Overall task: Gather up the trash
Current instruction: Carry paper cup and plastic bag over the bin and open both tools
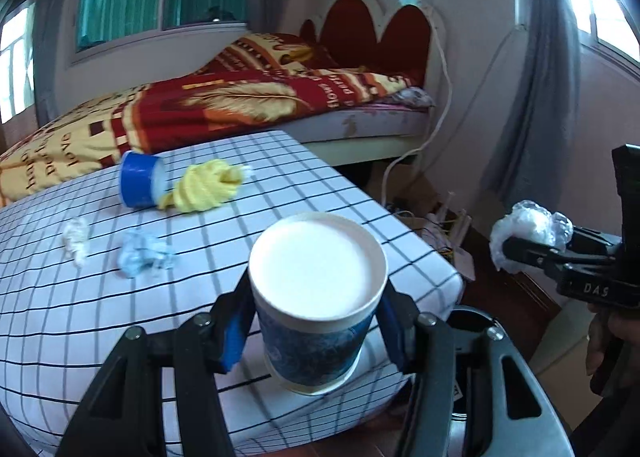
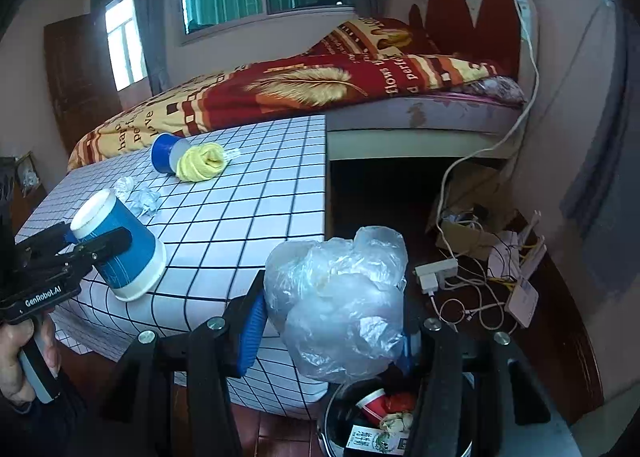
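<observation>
Reading "GenRobot.AI" on the left claw (image 2: 100,245) (cup-gripping); blanket (image 2: 280,93) says "love".

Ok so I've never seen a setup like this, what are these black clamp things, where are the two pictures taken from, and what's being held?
No robot here: a person holds a hand-operated gripper in each hand, each with a fisheye camera looking along its jaws. The left gripper clamps an upside-down blue paper cup. The right gripper clamps a crumpled clear plastic bag over a trash bin that already holds rubbish. Each camera also catches the other gripper from the side. On the checked tablecloth remain a tipped blue container, a yellow cloth and two crumpled paper wads, one white, one bluish. A bed stands behind.
</observation>
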{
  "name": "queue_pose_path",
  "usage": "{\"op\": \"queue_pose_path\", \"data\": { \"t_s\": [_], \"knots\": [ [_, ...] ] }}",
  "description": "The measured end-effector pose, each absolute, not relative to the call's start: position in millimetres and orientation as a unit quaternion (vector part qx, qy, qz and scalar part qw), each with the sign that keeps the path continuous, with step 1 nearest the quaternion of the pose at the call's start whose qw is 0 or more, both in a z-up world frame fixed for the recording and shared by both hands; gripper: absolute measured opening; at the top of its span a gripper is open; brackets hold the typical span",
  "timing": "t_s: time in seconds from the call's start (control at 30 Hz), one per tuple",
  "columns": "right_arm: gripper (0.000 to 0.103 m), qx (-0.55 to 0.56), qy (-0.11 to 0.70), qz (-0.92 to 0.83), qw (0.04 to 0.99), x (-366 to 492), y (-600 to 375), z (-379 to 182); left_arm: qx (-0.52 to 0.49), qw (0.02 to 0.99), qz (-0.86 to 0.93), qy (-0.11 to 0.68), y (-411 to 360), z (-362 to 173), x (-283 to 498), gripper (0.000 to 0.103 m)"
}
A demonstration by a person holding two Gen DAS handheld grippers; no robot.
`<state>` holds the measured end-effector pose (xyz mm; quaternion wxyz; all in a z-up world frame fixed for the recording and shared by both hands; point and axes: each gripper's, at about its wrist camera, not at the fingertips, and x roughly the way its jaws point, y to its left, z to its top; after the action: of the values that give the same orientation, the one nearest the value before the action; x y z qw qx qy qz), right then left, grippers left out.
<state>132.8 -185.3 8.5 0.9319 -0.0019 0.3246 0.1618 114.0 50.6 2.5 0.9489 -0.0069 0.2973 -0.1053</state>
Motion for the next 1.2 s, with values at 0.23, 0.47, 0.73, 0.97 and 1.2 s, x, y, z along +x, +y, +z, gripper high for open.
{"op": "queue_pose_path", "data": {
  "t_s": [0.23,0.47,0.73,0.97,1.2],
  "knots": [
    [0.055,0.009,0.327,0.146,0.934,125.3,-207.6,3.1,0.006,0.944,-0.136,0.299,21.9,2.1,111.4,0.057],
    [0.055,0.014,0.329,0.131,0.935,120.2,-225.5,-0.7,0.013,0.939,-0.160,0.303,0.2,-1.4,110.6,0.057],
    [0.055,0.019,0.336,0.109,0.935,112.0,-249.5,-10.1,0.022,0.932,-0.193,0.307,-31.8,-5.2,105.4,0.057],
    [0.055,0.025,0.342,0.090,0.935,103.7,-270.5,-17.7,0.026,0.922,-0.221,0.318,-58.3,-15.1,100.6,0.057],
    [0.055,0.026,0.357,0.074,0.931,98.4,-286.6,-31.4,0.037,0.910,-0.242,0.335,-77.4,-29.9,95.4,0.057]
  ]
}}
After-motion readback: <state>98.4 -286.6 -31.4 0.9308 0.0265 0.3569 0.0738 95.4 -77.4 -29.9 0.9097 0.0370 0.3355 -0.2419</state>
